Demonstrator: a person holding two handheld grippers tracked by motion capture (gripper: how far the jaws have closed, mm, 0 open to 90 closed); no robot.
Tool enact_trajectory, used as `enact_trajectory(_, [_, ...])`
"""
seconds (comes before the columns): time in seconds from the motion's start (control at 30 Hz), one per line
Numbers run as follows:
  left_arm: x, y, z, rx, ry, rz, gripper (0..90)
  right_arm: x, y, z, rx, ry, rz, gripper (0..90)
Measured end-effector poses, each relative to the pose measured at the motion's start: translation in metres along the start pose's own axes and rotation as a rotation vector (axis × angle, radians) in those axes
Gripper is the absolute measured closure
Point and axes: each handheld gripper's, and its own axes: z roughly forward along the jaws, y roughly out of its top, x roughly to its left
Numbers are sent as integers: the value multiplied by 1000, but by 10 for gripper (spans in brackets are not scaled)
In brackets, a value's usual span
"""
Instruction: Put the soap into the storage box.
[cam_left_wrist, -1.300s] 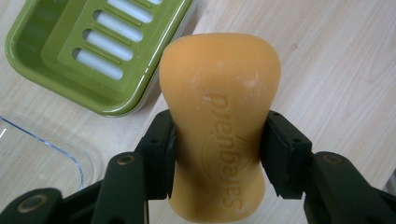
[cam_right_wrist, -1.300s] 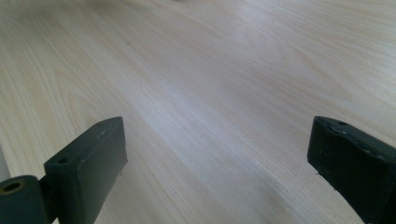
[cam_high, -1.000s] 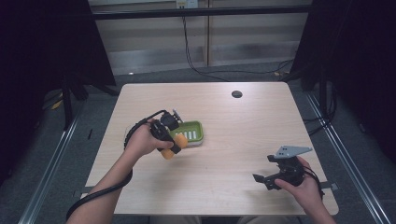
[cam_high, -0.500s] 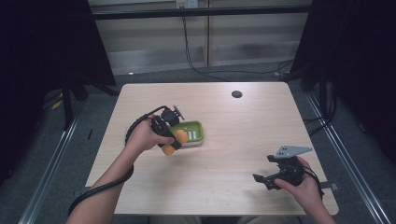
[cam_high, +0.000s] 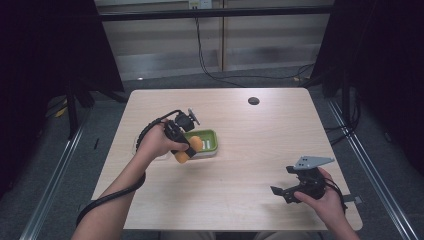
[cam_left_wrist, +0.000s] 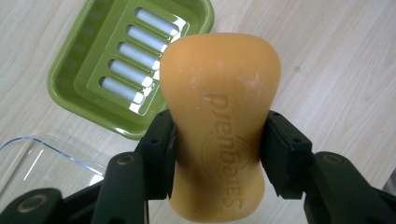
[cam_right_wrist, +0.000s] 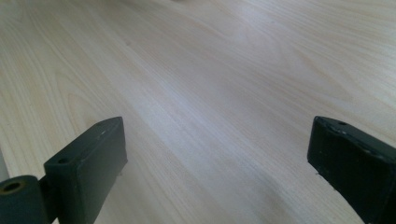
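An orange soap bar (cam_left_wrist: 219, 116) with raised lettering is clamped between the black jaws of my left gripper (cam_left_wrist: 217, 154). It hangs just above the near edge of a green slotted soap dish (cam_left_wrist: 116, 70). In the high view the left gripper (cam_high: 186, 150) holds the soap bar (cam_high: 190, 148) over the left part of the soap dish (cam_high: 209, 138), left of the table's middle. My right gripper (cam_high: 284, 192) rests low at the table's front right, open. Its two jaws (cam_right_wrist: 215, 168) stand wide apart over bare wood with nothing between them.
A clear plastic lid or tray (cam_left_wrist: 42, 158) lies on the table beside the dish, on its left in the high view (cam_high: 145, 150). A dark round hole (cam_high: 253, 101) sits near the table's far edge. Black cables trail from both grippers.
The left hand with the soap has shifted slightly toward the far side of the table and over the dish. The right gripper has stayed in place.
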Motion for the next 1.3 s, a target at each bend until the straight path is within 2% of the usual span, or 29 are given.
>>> enact_trajectory(0.03, [0,1,0,-6,16,15,502,0,0,0,1,0,0,44])
enact_trajectory(0.1, [2,2,-1,-4,6,28,502,0,0,0,0,2,3,44])
enact_trajectory(0.13, [0,2,-1,-10,6,5,502,0,0,0,-1,6,4,44])
enact_trajectory(0.27, [1,4,-2,-8,17,29,502,0,0,0,2,3,2,44])
enact_trajectory(0.33, [1,5,-3,-7,9,14,502,0,0,0,2,3,3,44])
enact_trajectory(0.43, [3,8,-3,-7,18,31,502,0,1,-1,-1,3,1,44])
enact_trajectory(0.47, [2,9,-3,-15,14,11,502,0,0,-1,-1,3,1,44])
enact_trajectory(0.5, [4,10,-4,-3,8,35,502,-1,0,0,-2,2,-1,44])
enact_trajectory(0.53, [4,10,-3,-14,15,18,502,0,0,0,1,2,5,44])
enact_trajectory(0.67, [6,12,-4,-3,10,20,502,0,0,0,0,3,0,44])
enact_trajectory(0.7, [7,12,-3,-10,21,29,502,0,0,0,-1,4,1,44])
enact_trajectory(0.77, [7,13,-3,-5,15,11,502,-1,0,0,-2,3,-1,44])
enact_trajectory(0.87, [9,14,-3,-3,18,22,502,-1,0,-1,-3,3,0,44])
enact_trajectory(0.93, [9,14,-2,-3,14,4,502,-1,0,-1,-3,2,-1,44])
enact_trajectory(0.97, [11,15,-2,6,17,21,502,-1,0,0,-2,3,0,44])
enact_trajectory(1.0, [10,16,-2,3,20,7,502,-1,0,0,-1,2,0,44])
enact_trajectory(1.13, [13,17,-3,4,13,15,502,-1,0,0,3,5,4,44])
enact_trajectory(1.2, [14,18,-3,2,24,7,502,-1,0,0,2,5,5,44])
enact_trajectory(1.23, [15,19,-3,14,19,14,502,-1,0,0,2,4,7,44])
enact_trajectory(1.27, [15,19,-2,0,21,-6,502,-2,0,0,3,6,5,44])
enact_trajectory(1.3, [17,19,-2,8,25,16,502,-2,-1,0,4,6,4,45])
